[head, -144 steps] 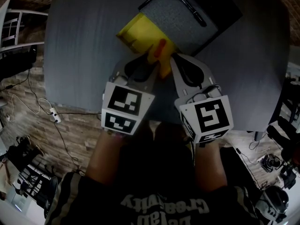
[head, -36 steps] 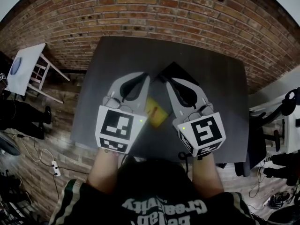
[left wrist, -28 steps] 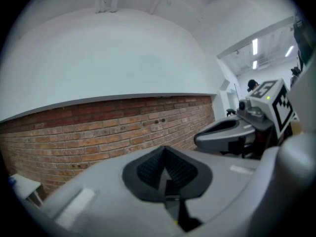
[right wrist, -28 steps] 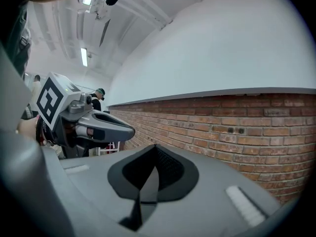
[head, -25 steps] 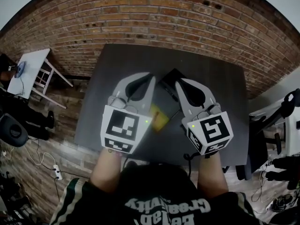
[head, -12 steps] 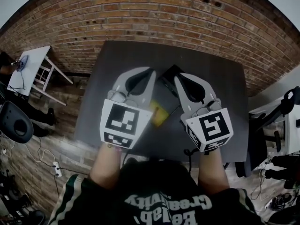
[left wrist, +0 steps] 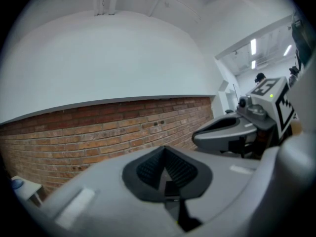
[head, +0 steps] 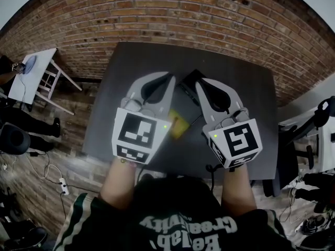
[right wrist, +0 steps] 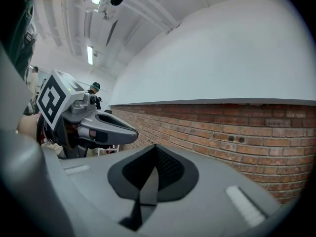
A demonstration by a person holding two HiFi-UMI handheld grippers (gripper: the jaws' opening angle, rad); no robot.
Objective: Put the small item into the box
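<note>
- Left gripper (left wrist: 164,149): jaws closed, ribbed pads meeting with nothing between them. It is held up in the air, pointing toward the brick wall (head: 172,14).
- Right gripper (right wrist: 155,148): jaws likewise together and empty. It is held beside the left one, with a gap between the two.
- Yellow object (head: 178,125): lies on the dark grey table (head: 241,103), seen in the head view through the gap between the grippers. Its left part is covered by the left gripper's body. It shows too small to tell its form, or whether any small item sits in or on it.
- Black case (head: 189,81): on the table beyond the yellow object. Only a corner shows between the two sets of fingers, and its inside cannot be made out.
- Gripper views: neither shows the table top or the yellow object, only wall, ceiling and the other gripper.
- Table, near edge: largely hidden behind the marker cubes and the person's forearms (head: 118,184).
- Table, far edge: runs close along the foot of the brick wall.
- Bare table surface: lies outboard of each gripper, wider on the right. The yellow object sits well in from every visible edge.
- White side table (head: 32,77): stands apart at the left, over plank floor (head: 52,156).
</note>
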